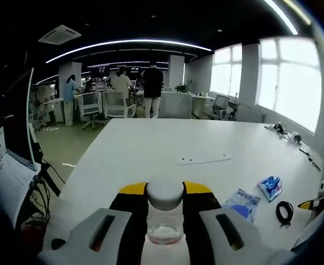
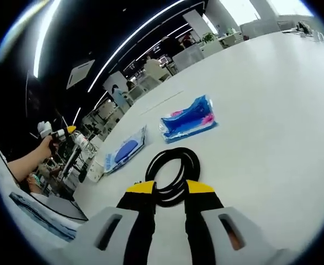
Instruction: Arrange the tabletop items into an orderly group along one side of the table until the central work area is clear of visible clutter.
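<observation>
- Left gripper view: the left gripper (image 1: 164,212) pinches a small clear plastic bottle with a white round cap (image 1: 164,212) between its black, yellow-tipped jaws, a trace of pinkish liquid at the bottle's bottom.
- The bottle is held over the near edge of the large white table (image 1: 167,143).
- Right of the bottle, on the table, lies a flat light-blue packet with a dark blue oval print (image 1: 242,203); beyond that packet, a crumpled blue and white wrapper (image 1: 271,187); nearer the table's right edge, a coiled black cable loop (image 1: 284,212).
- Farther out from the bottle, near the table's middle, a thin pale strip (image 1: 203,160) lies flat.
- Beyond the table's far edge, people stand among office desks and chairs.
- Right gripper view: the right gripper (image 2: 170,190) has its jaws spread apart, pinching nothing; its yellow tips lie at the near rim of the cable loop (image 2: 173,174), and I cannot tell whether they touch it.
- Past the loop lies the blue wrapper (image 2: 188,118), showing pink patches; left of the loop, the light-blue packet (image 2: 126,150).
- Far left of the loop, a hand (image 2: 44,148) holds the other gripper.
</observation>
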### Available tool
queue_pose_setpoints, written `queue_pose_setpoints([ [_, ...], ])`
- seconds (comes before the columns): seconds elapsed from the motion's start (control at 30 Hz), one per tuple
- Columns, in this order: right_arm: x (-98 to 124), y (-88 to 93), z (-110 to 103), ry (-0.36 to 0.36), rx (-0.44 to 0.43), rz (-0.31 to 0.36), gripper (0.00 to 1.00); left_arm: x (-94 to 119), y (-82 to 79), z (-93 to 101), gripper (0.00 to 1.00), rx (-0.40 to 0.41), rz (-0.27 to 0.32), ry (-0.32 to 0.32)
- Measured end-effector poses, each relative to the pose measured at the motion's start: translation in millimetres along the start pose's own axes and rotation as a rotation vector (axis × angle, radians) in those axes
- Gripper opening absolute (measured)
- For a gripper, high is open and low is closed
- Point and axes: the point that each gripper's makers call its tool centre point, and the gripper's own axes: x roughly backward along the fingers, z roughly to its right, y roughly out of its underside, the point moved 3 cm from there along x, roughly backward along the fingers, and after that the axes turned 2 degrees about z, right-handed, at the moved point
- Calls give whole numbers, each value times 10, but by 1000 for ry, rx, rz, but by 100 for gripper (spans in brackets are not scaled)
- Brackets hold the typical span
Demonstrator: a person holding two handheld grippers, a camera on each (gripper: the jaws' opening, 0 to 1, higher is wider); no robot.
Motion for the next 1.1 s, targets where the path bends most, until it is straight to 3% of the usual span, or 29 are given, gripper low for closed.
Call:
queue_pose_setpoints([
  [0.27,36,8,50,19,-27,16,17,-350,-23,45,21,16,-28,20],
  [0.53,83,3,103,48,-38,31,17,-670,102,34,21,8,-103,31],
  [0.93,107,42,132,64,-65,30,17,-684,317,135,21,-48,-199,28],
  [0.97,105,44,126,63,-66,28,16,-683,329,134,21,-52,-203,27],
  [1.0,105,45,124,63,-66,28,16,-697,279,138,21,-47,-170,36],
  [1.1,97,55,134,61,-67,23,16,-696,278,123,21,-48,-187,27],
])
